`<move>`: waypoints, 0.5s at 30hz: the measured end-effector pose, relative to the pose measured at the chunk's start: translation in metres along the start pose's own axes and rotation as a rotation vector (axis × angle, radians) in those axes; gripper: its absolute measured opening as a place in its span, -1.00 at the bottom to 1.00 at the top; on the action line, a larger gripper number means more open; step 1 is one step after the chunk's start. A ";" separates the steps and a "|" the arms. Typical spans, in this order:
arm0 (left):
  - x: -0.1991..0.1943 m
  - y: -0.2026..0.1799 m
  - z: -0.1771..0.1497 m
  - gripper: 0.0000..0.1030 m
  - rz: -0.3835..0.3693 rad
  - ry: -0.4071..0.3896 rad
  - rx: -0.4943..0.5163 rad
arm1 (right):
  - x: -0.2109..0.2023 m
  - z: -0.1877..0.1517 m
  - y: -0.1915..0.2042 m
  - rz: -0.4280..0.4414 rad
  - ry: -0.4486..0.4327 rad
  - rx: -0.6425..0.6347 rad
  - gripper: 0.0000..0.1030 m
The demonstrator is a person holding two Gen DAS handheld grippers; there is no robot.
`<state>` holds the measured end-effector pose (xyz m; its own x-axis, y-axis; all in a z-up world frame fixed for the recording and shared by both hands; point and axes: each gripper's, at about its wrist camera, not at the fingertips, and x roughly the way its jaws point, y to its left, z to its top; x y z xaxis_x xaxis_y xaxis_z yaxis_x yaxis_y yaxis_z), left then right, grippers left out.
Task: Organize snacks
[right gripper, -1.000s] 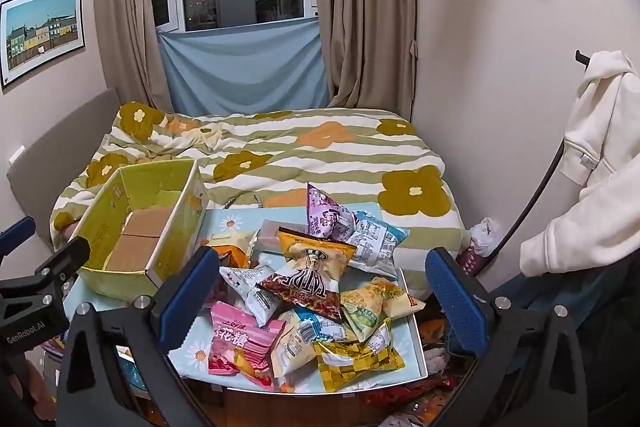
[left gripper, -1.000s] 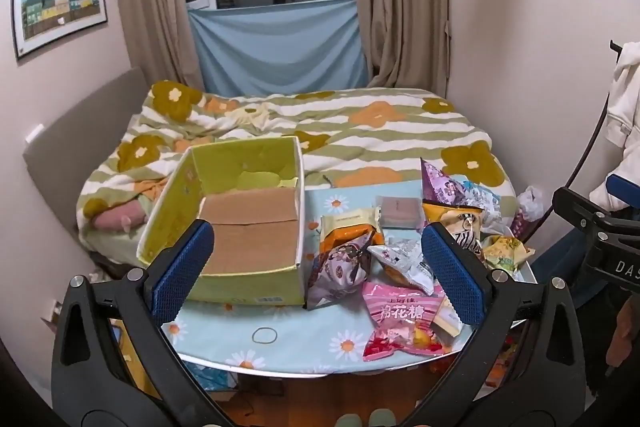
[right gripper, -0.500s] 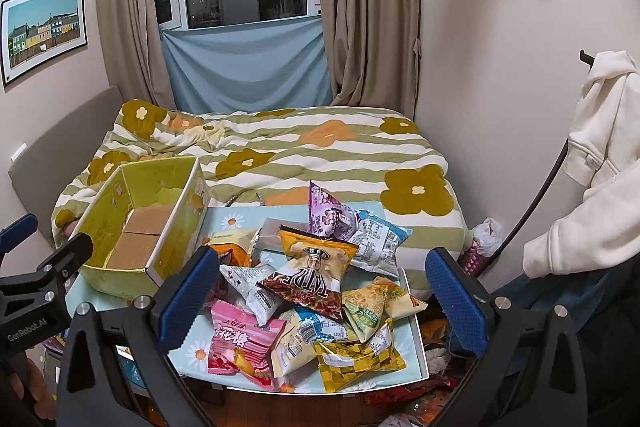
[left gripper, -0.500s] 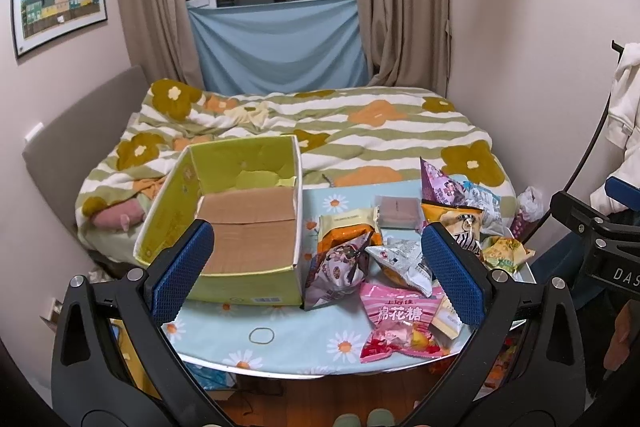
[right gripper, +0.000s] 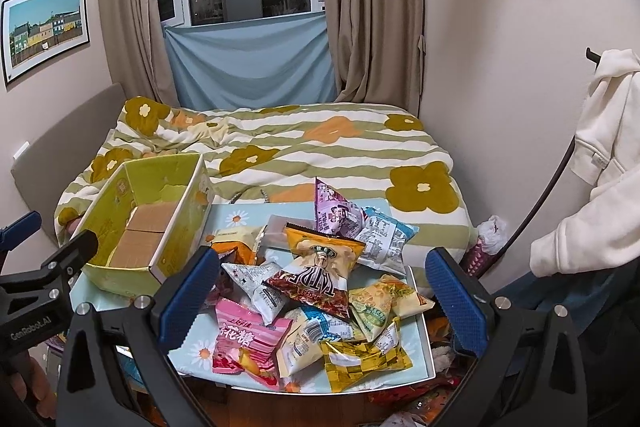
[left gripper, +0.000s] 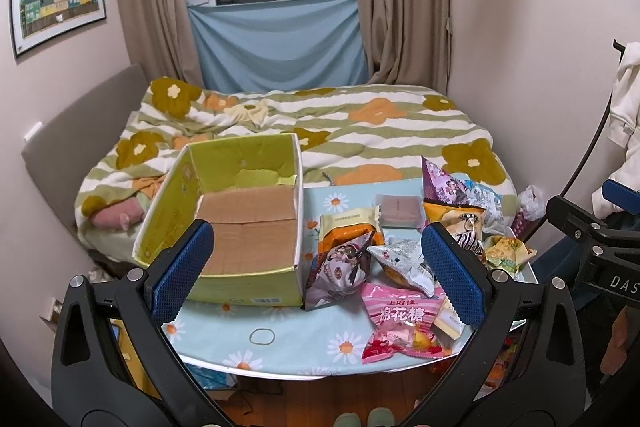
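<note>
nothing has been sorted yet: the open yellow-green cardboard box (left gripper: 240, 223) at the left of the daisy-print worktop (left gripper: 256, 323) holds no snacks, while the pile of crinkled foil snack packets (right gripper: 320, 291) lies right of it; the left tool (left gripper: 316, 279) and right tool (right gripper: 324, 303) are both released, held above the near edge; next a packet should be pinched, probably the pink marshmallow packet (right gripper: 248, 343), nearest

Grey-brown packet (left gripper: 401, 211) partly covered by the orange bag (left gripper: 347, 231) at its left, cardboard box (right gripper: 146, 223) near wall hidden in the right wrist view behind left gripper (right gripper: 48, 279), white hoodie (left gripper: 626, 99) cut off at right edge, print on the silver packet (left gripper: 404, 261) too small to read.
</note>
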<state>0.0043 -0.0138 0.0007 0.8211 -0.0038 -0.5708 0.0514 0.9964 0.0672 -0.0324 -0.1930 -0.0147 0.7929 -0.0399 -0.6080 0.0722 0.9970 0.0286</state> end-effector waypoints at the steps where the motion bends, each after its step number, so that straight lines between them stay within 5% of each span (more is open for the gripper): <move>1: 0.000 0.000 0.000 1.00 0.000 0.001 0.000 | 0.000 0.000 0.001 0.003 0.002 0.000 0.99; 15: 0.005 0.002 -0.003 1.00 0.001 0.004 -0.003 | 0.002 -0.001 0.000 0.007 0.007 0.003 0.99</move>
<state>0.0070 -0.0115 -0.0047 0.8188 -0.0021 -0.5741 0.0484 0.9967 0.0653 -0.0317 -0.1928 -0.0167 0.7893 -0.0328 -0.6132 0.0690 0.9970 0.0354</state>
